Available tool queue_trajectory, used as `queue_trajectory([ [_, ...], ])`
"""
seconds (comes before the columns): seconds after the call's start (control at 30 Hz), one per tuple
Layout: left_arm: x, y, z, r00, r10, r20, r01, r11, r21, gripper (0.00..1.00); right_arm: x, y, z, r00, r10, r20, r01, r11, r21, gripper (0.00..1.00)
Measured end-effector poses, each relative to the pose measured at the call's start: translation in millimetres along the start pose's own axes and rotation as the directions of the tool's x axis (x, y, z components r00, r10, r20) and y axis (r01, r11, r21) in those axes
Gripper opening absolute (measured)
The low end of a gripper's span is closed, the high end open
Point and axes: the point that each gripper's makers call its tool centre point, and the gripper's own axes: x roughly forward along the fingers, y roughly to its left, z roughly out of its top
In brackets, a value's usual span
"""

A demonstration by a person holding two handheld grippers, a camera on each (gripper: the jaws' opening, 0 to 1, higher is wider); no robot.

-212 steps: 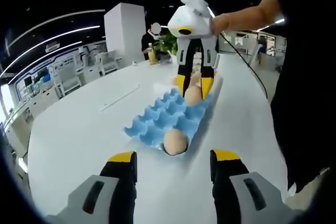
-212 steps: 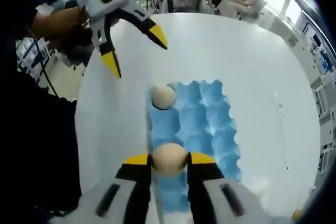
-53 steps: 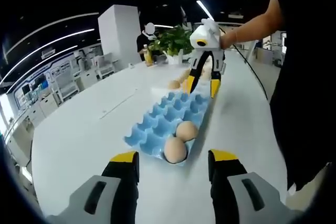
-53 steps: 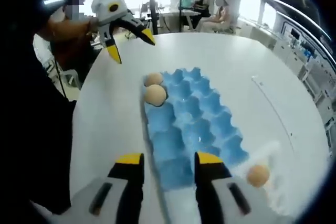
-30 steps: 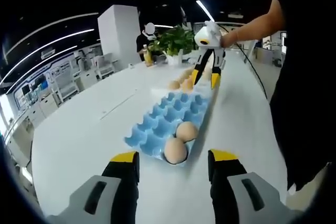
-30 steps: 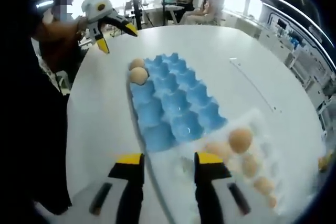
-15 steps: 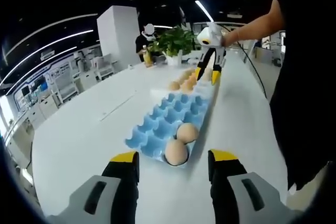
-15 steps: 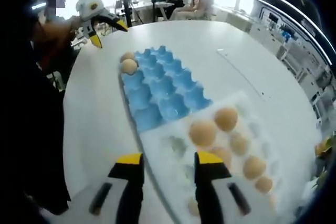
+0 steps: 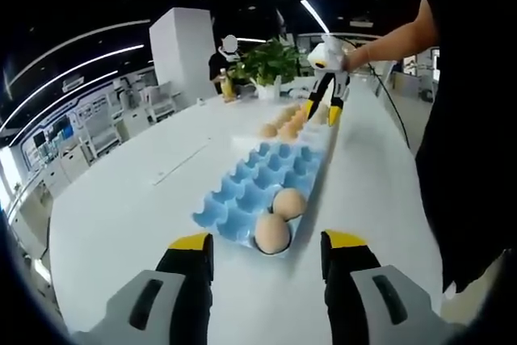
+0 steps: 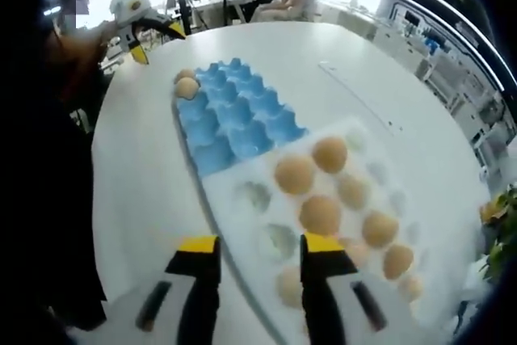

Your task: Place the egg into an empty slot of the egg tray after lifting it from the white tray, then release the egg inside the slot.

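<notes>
My right hand-held gripper [image 10: 252,250] hangs open and empty over the white tray [image 10: 242,171]; nearest egg [image 10: 320,214] sits just ahead, slightly right.

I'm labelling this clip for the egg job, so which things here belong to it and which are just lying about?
Part of the job:
- right claw, open over the white tray
- eggs in the white tray
- blue egg tray, two eggs already in its slots

Just lying about:
- left claw, open and idle
- potted plant
- white table
</notes>
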Motion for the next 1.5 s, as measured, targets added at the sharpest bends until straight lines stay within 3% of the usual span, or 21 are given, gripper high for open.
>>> queue_trajectory([
  [0.87, -0.9, -1.5, -0.1, 1.000, -0.002, -0.002, 0.002, 1.000, -0.002, 0.53, -17.0, -24.4, -30.5, 0.997, -0.061, -0.055, 0.064, 0.997, 0.048, 0.42],
  [1.0, -1.0, -1.8, 0.2, 1.000, -0.003, -0.002, 0.003, 1.000, -0.001, 0.53, -19.7, -34.6, -37.1, 0.992, -0.098, -0.077, 0.101, 0.994, 0.045, 0.36],
  [1.5, -1.9, -0.6, 2.4, 1.000, 0.001, 0.008, -0.001, 1.000, -0.006, 0.53, -17.4, -41.3, -40.3, 0.989, -0.114, -0.093, 0.118, 0.992, 0.038, 0.36],
])
